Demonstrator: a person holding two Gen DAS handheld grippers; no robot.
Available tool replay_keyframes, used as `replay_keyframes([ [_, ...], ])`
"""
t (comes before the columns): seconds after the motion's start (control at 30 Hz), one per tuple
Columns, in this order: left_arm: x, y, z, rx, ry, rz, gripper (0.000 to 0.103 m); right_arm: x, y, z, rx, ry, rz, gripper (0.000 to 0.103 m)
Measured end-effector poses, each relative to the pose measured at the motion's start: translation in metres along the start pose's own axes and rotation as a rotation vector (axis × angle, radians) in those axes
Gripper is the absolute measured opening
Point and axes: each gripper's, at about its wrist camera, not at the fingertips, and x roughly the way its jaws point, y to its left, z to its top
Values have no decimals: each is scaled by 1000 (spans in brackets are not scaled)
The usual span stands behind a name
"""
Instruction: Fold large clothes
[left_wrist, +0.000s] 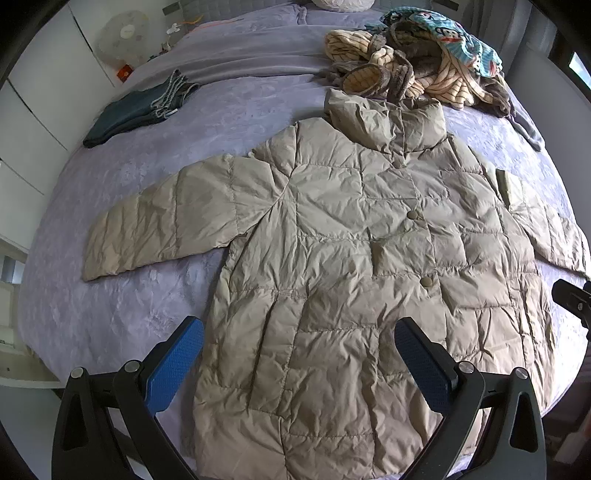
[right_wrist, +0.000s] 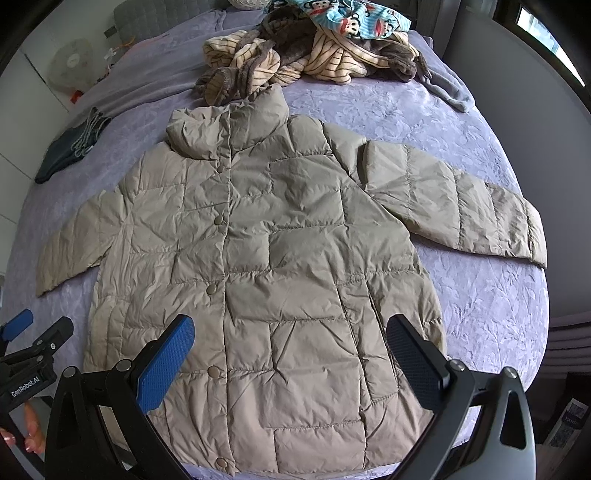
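Above the hem, left gripper (left_wrist: 299, 354) and right gripper (right_wrist: 290, 350) are held wide open, nothing gripped; the puffer jacket (left_wrist: 332, 258) is laid flat, collar pointed away.

Beige quilted puffer jacket (left_wrist: 332, 258): thin, crinkled cloth with a faint sheen and matt round snap buttons (right_wrist: 218, 220). Lavender bedspread (left_wrist: 122, 177): soft, matt cloth with an embossed pattern. Left gripper (left_wrist: 299, 354) and right gripper (right_wrist: 290, 356): matt black plastic frames, blue dimpled finger pads (right_wrist: 166, 365), bright metal screws.
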Motion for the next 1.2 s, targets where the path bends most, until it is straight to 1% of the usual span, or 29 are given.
replay_keyframes([
  [0.3,-1,1,0,3,-27,15,103,0,2,0,-2,2,-2,103],
  [0.4,1,4,-1,-5,-42,8,103,0,2,0,-3,4,-1,103],
  [0.47,3,12,0,-16,-82,11,103,0,6,1,-9,10,-5,103],
  [0.5,4,15,0,-23,-87,5,103,1,9,0,-12,14,-4,103],
  [0.57,9,27,1,-39,-66,-44,103,1,16,2,-15,25,3,103],
  [0.6,11,32,1,-42,-80,-52,103,2,20,2,-17,31,11,103],
  [0.67,22,42,0,-53,-40,-77,103,5,32,3,-29,42,18,103],
  [0.7,29,49,-1,-68,-26,-73,103,7,38,3,-39,48,4,103],
  [0.77,43,66,-2,-110,-14,-59,103,12,54,3,-67,52,-23,103],
  [0.8,51,76,-3,-129,4,-56,103,13,61,3,-80,47,-24,103],
  [0.87,71,103,-5,-182,41,-83,103,18,77,2,-97,44,-24,103],
  [0.97,101,151,-7,-309,36,-196,103,30,97,0,-97,52,8,103],
  [1.07,131,207,-7,-445,-11,-296,103,41,119,-8,-109,51,86,103],
  [1.1,142,227,-6,-494,-33,-328,103,47,128,-10,-121,73,118,103],
  [1.13,153,242,-7,-536,-38,-354,103,53,138,-13,-137,109,134,103],
  [1.2,179,277,-8,-633,-40,-394,103,63,154,-19,-162,156,127,103],
])
